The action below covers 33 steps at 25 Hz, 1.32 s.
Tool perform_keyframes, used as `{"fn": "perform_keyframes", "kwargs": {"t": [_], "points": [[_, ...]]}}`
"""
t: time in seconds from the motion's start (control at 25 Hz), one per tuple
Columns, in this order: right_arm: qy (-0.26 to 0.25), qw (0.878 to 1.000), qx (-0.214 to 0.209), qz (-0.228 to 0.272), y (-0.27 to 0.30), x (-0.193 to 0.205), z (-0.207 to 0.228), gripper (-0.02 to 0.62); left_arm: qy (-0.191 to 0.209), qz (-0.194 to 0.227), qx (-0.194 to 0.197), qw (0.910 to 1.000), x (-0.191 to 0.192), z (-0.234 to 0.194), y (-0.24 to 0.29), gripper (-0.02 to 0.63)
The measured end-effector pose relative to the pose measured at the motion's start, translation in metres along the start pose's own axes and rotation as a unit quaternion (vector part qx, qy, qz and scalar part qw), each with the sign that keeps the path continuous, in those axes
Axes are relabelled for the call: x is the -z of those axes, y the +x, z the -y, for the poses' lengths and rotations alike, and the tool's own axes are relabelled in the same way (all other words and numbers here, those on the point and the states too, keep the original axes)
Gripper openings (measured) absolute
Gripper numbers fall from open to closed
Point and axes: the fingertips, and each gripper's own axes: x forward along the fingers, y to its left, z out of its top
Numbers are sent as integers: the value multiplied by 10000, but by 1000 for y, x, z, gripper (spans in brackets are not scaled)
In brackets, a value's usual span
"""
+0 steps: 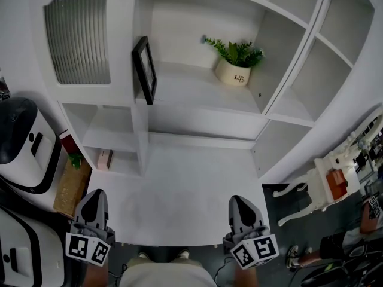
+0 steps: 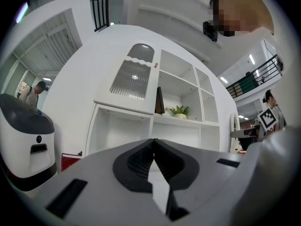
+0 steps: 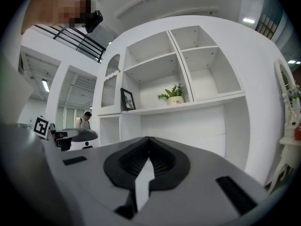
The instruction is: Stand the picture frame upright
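Frame (image 1: 144, 69) stands upright on the shelf (image 1: 197, 94), close beside the left wall of its compartment, with the plant (image 1: 234, 61) farther right on the same board. The left gripper (image 1: 94, 197) and right gripper (image 1: 240, 203) hang at the desk's (image 1: 179, 190) near edge, well apart from the frame. Each has its jaws pressed together with nothing between them.
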Motion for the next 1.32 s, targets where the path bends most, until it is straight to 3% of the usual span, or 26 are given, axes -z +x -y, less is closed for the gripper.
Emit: {"fn": "perform_keyframes", "kwargs": {"t": [1.32], "points": [[-129, 9993, -360, -2, 37, -6, 5, 9, -108, 202, -63, 9997, -1, 7, 30, 17]]}}
